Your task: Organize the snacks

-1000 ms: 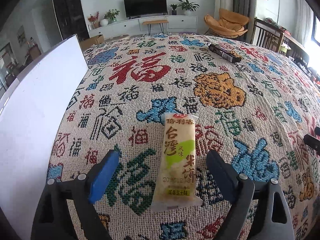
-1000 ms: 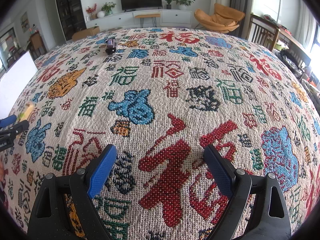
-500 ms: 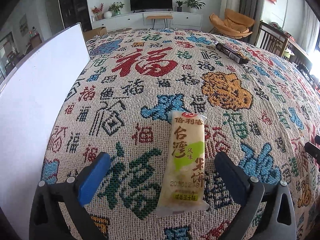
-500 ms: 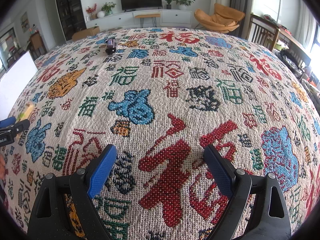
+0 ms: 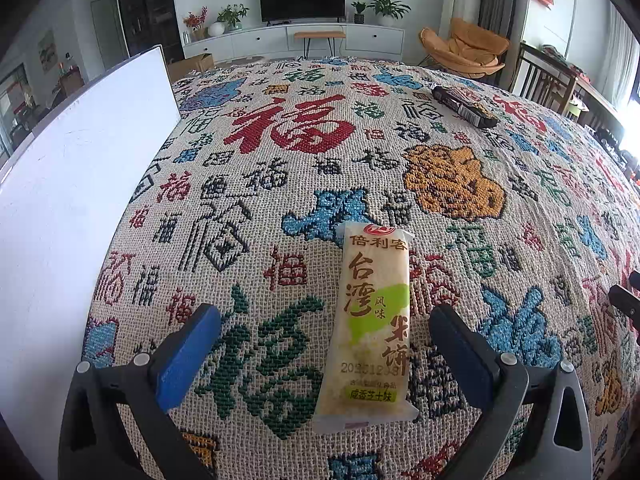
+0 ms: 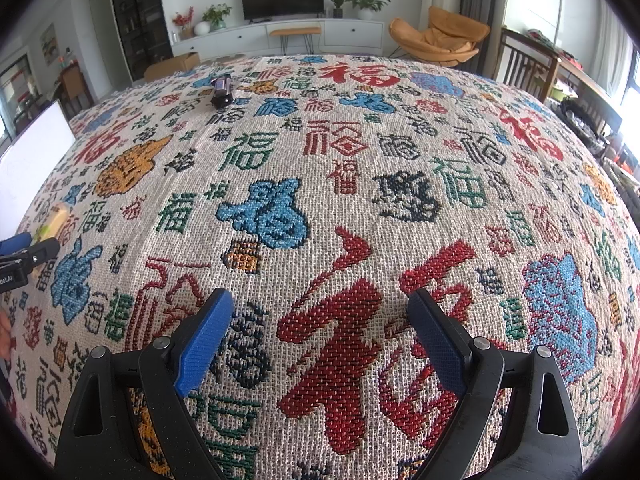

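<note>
A pale yellow rice-cracker packet (image 5: 370,324) with a green patch lies flat on the patterned tablecloth (image 5: 304,184). My left gripper (image 5: 325,330) is open, its blue fingers either side of the packet's near half without touching it. A dark snack bar (image 5: 464,106) lies far right on the cloth; it also shows in the right wrist view (image 6: 221,92). My right gripper (image 6: 320,324) is open and empty above bare cloth. In the right wrist view the packet (image 6: 54,218) and the left gripper's tip (image 6: 28,250) sit at the far left edge.
A white box wall (image 5: 76,184) stands along the left side of the cloth. The tip of the other gripper (image 5: 626,304) shows at the right edge. Chairs and a TV cabinet stand beyond the table.
My left gripper has drawn back slightly and shifted left, so the packet now sits right of centre between the fingers. The right gripper has not moved.
</note>
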`<state>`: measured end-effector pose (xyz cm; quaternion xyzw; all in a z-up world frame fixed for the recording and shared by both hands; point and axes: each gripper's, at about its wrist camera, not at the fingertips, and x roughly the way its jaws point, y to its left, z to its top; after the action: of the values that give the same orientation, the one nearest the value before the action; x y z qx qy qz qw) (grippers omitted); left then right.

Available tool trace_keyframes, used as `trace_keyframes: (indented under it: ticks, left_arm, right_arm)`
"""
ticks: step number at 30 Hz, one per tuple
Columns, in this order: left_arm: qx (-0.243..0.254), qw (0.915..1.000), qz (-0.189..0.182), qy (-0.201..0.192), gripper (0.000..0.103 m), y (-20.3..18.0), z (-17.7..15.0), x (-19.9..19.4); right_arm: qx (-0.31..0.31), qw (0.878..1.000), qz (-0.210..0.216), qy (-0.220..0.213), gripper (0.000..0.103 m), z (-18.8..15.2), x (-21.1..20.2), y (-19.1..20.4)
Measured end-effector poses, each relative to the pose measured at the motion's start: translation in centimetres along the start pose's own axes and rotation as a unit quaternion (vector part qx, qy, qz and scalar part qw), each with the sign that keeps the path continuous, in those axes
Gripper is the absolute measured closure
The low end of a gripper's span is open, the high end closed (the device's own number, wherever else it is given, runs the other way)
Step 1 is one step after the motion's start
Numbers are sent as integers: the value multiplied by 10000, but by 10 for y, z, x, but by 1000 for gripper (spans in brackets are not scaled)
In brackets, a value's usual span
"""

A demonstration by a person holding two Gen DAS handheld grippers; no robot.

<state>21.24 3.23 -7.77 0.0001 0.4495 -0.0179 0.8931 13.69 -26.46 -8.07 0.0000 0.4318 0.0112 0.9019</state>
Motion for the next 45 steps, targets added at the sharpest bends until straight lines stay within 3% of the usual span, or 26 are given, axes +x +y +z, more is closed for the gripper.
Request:
trace_keyframes:
  ticks: [22, 25, 28, 31, 34, 40, 41, 43, 44, 45]
  left_arm:
    - [-3, 10000, -2, -1, 0, 0, 0, 0]
    - [-4, 10000, -4, -1, 0, 0, 0, 0]
    - [-4, 10000, -4, -1, 0, 0, 0, 1]
    - [-3, 10000, -3, -1, 0, 0, 0, 1]
    - [-4, 10000, -5, -1, 0, 0, 0, 1]
    - [-3, 10000, -2, -1, 0, 0, 0, 1]
    - [-3, 10000, -2, 0, 0, 0, 0, 1]
    - [-3, 10000, -1, -1, 0, 0, 0, 1]
    - [-2, 10000, 0, 0, 0, 0, 0, 1]
    - [-2, 10000, 0, 1, 0, 0, 0, 1]
  right_arm:
    - [203, 9997, -103, -22, 12, 4, -2, 3]
    - [409, 9979, 440, -256, 12, 31, -3, 14]
    - [227, 9967, 753, -220, 12, 83, 15, 39]
    - [-214, 9966, 734, -304, 12, 134, 43, 75]
    - [-530, 9966, 629, -31, 12, 175, 86, 105]
    - [-704, 9933, 758, 507, 15, 194, 141, 130]
    - [-761, 9930, 717, 557, 19, 194, 145, 132]
    - [-884, 9939, 481, 452, 56, 192, 144, 133]
    - [-820, 9943, 535, 429, 84, 191, 140, 131]
    - [-722, 9942, 633, 476, 84, 191, 139, 127]
